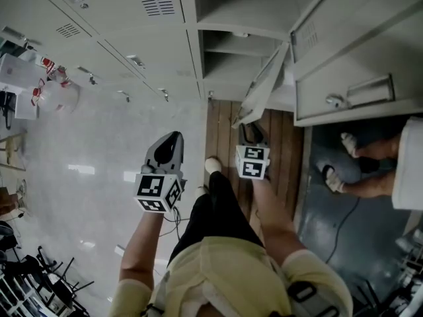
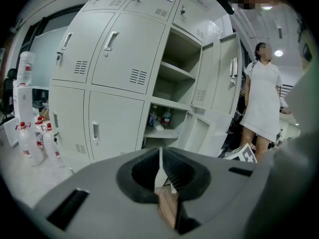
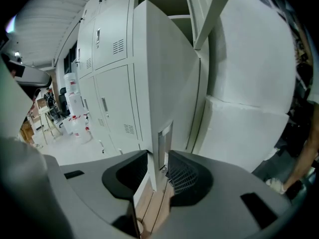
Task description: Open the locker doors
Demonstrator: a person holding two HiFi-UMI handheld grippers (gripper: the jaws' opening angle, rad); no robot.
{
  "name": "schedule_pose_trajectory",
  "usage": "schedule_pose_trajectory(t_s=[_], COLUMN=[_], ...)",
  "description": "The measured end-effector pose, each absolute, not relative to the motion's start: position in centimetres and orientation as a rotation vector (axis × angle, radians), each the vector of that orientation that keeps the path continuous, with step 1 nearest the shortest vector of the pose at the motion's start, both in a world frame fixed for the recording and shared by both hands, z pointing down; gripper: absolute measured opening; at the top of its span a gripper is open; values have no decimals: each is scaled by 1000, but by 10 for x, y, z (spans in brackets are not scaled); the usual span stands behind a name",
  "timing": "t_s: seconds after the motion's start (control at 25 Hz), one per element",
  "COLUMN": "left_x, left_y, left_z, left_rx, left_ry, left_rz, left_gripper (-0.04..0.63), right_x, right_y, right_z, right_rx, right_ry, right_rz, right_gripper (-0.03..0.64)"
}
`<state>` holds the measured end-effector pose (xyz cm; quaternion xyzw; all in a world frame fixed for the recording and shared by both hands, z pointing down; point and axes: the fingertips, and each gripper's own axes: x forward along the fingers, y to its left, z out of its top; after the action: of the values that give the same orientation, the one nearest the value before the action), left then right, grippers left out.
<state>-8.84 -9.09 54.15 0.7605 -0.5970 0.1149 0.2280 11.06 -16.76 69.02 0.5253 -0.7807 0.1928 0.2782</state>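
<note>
While the person stands facing the bank of pale grey metal lockers (image 1: 139, 25), the head view shows two doors hanging open. One is a narrow lower grey locker door (image 1: 262, 88), swung out over the brown wood-plank floor strip (image 1: 221, 127). The other is a wide upper door with a bar handle (image 1: 357, 78), which fills the right of the view. The right gripper (image 1: 248, 132) sits at the free edge of the lower door. The left gripper (image 1: 173, 139) hangs apart from it, over the pale glossy floor (image 1: 92, 177) and touching nothing. A bystander's two bare legs (image 1: 367, 170) stand beyond the wide door, and clear plastic bottles with red caps (image 1: 56, 91) are grouped at the far left.

From the left gripper view, the left gripper (image 2: 160, 164) has its jaws pressed together with only a slit between them, holding nothing. Ahead are the lockers (image 2: 119, 78), four closed doors with handles, and an open column with two small bottles (image 2: 159, 117) on the lower shelf. A person in a white dress (image 2: 261, 103) stands on the right.

From the right gripper view, the right gripper (image 3: 158, 164) has its jaws clamped on the lower door's (image 3: 159, 78) edge, at its recessed handle (image 3: 165, 142), and the panel blocks most of the view ahead.
</note>
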Motion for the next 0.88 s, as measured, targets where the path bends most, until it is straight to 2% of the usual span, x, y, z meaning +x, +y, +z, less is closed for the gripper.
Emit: schedule_pose_trajectory(t_s=[0.88], left_x=[-30], left_y=[-102], left_z=[529], left_rx=[2233], left_ry=[-1521], left_rz=[346], left_gripper=[18], right_x=[197], right_y=[-152], right_z=[671], right_rx=[1624], right_ry=[-1971], right_rz=[569], right_gripper=[109])
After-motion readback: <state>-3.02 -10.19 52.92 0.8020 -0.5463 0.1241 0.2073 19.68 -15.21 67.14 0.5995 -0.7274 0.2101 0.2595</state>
